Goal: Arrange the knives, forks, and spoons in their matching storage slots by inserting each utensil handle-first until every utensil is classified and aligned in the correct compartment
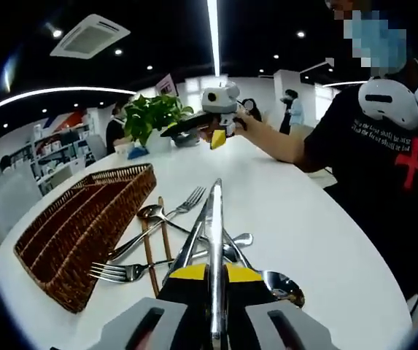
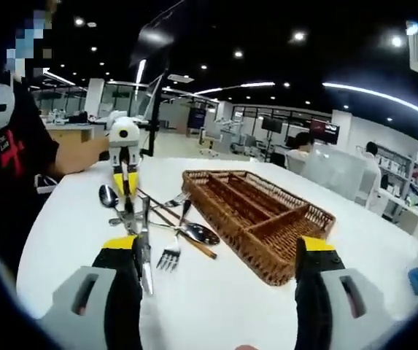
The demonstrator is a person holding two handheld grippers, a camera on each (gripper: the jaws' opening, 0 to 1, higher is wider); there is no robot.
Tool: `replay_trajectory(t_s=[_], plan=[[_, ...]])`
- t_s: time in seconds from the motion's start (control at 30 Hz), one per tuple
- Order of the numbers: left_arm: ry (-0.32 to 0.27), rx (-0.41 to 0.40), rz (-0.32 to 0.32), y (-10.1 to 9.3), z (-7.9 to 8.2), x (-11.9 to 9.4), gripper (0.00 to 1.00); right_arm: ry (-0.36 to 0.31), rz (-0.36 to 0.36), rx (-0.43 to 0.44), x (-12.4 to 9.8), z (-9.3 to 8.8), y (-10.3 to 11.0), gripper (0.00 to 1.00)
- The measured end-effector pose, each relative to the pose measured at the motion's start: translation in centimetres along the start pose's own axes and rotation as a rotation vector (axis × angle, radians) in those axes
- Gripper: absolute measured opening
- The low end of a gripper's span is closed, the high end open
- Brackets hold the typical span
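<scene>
Left claw (image 1: 214, 292) is gripping a knife (image 1: 214, 233) over the cutlery pile (image 1: 172, 244) on the worktop (image 1: 303, 211), right claw (image 2: 219, 281) is hanging open near the basket (image 2: 256, 211).

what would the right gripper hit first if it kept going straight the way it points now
Probably the wicker cutlery tray: it lies ahead between the open right gripper jaws. Only bare white table comes before it, though depth is unclear.

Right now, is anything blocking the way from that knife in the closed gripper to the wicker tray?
Nothing visible does. The left gripper holds the knife above the cutlery pile; the tray lies beside it.
</scene>
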State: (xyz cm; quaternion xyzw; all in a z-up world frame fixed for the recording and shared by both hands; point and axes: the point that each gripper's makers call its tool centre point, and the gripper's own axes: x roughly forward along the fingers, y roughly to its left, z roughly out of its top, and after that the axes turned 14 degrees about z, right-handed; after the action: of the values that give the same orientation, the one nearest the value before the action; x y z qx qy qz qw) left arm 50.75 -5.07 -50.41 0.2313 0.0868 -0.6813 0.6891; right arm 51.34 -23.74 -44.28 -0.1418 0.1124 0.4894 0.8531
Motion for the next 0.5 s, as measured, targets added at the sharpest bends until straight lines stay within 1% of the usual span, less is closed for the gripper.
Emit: replay_trajectory(t_s=[0.03, 0.07, 0.1, 0.13, 0.2, 0.27, 0.33, 0.4, 0.43, 0.5], plan=[[-0.001, 0.003, 0.001, 0.0, 0.0, 0.0, 0.06, -0.005, 0.040, 0.003, 1.0, 0.0, 0.8, 0.89], [-0.003, 0.006, 0.001, 0.0, 0.1, 0.1, 0.06, -0.005, 0.105, 0.013, 2.5, -0.1, 2.1, 0.88], [-0.004, 0.007, -0.001, -0.1, 0.1, 0.1, 0.06, -0.006, 0.159, 0.016, 3.6, -0.2, 3.3, 0.87], [-0.006, 0.008, -0.002, -0.1, 0.2, 0.1, 0.06, -0.007, 0.200, 0.015, 4.6, -0.2, 4.3, 0.84], [-0.009, 0.012, -0.003, -0.2, 0.3, 0.2, 0.06, -0.005, 0.239, 0.011, 5.9, -0.3, 5.4, 0.77], [-0.013, 0.014, -0.003, -0.2, 0.4, 0.2, 0.06, -0.006, 0.276, 0.006, 7.1, -0.6, 6.0, 0.70], [-0.022, 0.009, -0.007, -0.3, 0.5, 0.1, 0.06, -0.058, 0.327, 0.003, 8.0, 0.0, 7.2, 0.60], [-0.032, 0.003, -0.008, -0.3, 0.7, 0.1, 0.06, -0.080, 0.338, 0.014, 8.5, 0.2, 7.4, 0.52], [-0.031, 0.005, -0.010, -0.3, 0.7, 0.1, 0.06, -0.078, 0.337, 0.015, 8.6, 0.1, 7.4, 0.48], [-0.033, 0.009, -0.004, -0.2, 0.7, 0.0, 0.06, -0.090, 0.363, 0.037, 8.9, 0.2, 7.9, 0.45]])
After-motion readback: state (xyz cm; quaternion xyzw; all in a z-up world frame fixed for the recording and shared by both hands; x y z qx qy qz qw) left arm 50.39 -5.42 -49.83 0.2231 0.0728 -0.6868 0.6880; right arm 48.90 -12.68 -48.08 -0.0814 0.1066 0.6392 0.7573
